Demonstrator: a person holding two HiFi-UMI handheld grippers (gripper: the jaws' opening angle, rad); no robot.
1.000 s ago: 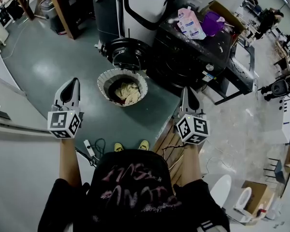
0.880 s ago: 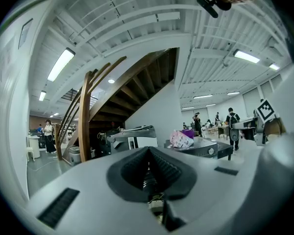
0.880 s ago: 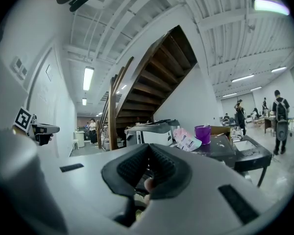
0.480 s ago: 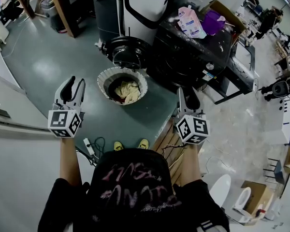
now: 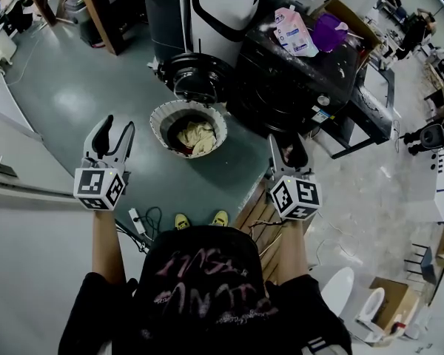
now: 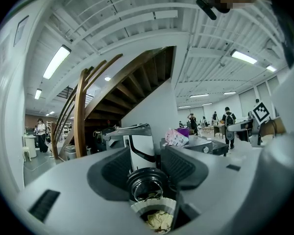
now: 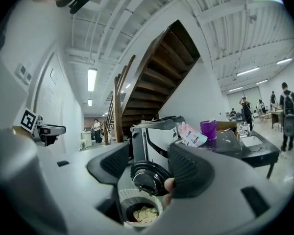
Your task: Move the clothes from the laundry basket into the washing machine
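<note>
On the grey floor stands the round white laundry basket with cream and dark clothes in it. Just behind it is the washing machine, with its round black door facing the basket. My left gripper hangs left of the basket and my right gripper right of it, both pointing level toward the machine. The jaws of both are opening, with nothing between them. The left gripper view frames the basket and door through the gap. The right gripper view frames the basket and clothes likewise.
A black counter right of the machine carries a pink-and-white pouch and a purple tub. Cables lie on the floor by my yellow shoes. A wooden staircase rises at the left. People stand far off.
Both grippers' jaws went from shut to parted. Neither hand has shifted, and the basket and clothes lie as before.
</note>
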